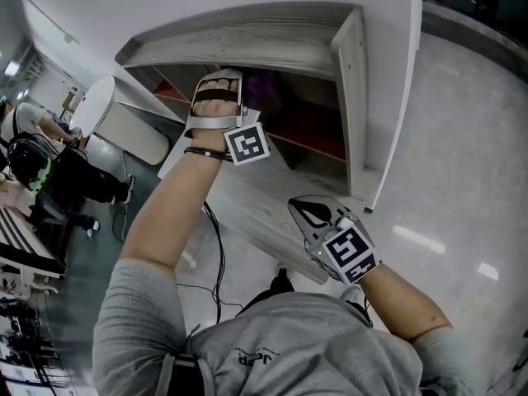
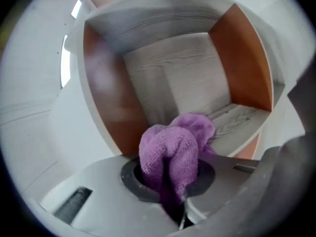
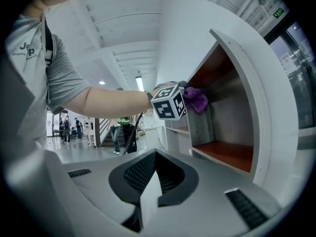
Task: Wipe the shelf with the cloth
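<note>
Your left gripper (image 1: 218, 89) is clamped on the purple cloth (image 2: 170, 149). In the left gripper view the jaws pinch a bunched fold at its middle, and the rest bulges out forward past the tips.

Cloth is inside the shelf (image 1: 247, 35) compartment, in front of the grey wood-grain back panel with orange-brown panels to either side.

Can't tell whether the cloth actually touches any board. The bulge covers the contact zone in the left gripper view. In the head view the gripper body and its marker cube (image 1: 247, 144) block most of it, leaving only a dim purple patch in shadow.

In the right gripper view the cloth shows as a small purple lump just past the cube, up in the compartment.

Your right gripper (image 1: 318, 213) has its jaws together with nothing between them. It's outside the shelf, near the lower front edge and apart from it.

The shelf is cut off in every view, so you never see the full unit. The fisheye bends the boards, making the panel angles hard to judge.

Writing:
- The shirt (image 1: 305, 345) has a short printed logo. It's seen at an angle in both the head view and the right gripper view, and isn't cleanly readable.
- The cubes carry black-and-white square patterns, no text.
- A green ceiling sign (image 3: 279, 12) is too small to read.

A black cable (image 1: 216, 254) hangs below your left arm. There are people (image 3: 116, 132) in the background, too far off for detail.
</note>
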`<state>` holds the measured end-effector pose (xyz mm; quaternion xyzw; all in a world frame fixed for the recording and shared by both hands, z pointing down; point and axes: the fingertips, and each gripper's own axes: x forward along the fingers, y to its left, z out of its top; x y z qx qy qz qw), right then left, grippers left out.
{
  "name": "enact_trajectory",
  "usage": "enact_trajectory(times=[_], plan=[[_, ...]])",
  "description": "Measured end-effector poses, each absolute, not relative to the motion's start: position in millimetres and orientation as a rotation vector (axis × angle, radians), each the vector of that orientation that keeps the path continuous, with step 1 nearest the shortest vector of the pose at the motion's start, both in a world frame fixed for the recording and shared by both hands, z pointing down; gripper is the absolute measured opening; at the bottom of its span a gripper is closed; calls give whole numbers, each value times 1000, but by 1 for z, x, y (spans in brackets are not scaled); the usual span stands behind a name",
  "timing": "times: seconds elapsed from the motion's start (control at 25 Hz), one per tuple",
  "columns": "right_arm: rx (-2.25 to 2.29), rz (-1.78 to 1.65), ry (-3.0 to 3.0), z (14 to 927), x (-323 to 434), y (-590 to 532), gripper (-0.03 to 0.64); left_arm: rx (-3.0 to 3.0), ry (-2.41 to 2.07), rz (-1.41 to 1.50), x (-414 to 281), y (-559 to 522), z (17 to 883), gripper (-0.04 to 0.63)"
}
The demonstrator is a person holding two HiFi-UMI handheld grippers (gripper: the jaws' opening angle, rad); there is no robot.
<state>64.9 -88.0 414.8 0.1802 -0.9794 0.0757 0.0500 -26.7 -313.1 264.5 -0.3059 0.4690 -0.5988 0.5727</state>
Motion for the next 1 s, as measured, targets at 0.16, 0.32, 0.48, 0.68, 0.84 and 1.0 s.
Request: enact_trajectory(times=[0.16, 0.32, 0.48, 0.68, 0.84, 1.0], plan=[[530, 238, -2995, 414, 58, -85, 21, -691, 1082, -1380, -29, -308, 258, 72], [520, 251, -2982, 419, 54, -86, 21, -682, 1059, -1398, -29, -316, 265, 75], [510, 284, -2986, 422, 50, -84, 21, -706, 974, -1475, -27, -325, 301, 77], [524, 305, -2977, 431, 54, -84, 21, -791, 896, -1535, -29, -318, 371, 77], [538, 327, -2957, 440, 56, -83, 21, -883, 857, -1568, -32, -309, 422, 77], [538, 331, -2933, 446, 57, -79, 21, -1133, 875, -1659, -43, -297, 470, 77]])
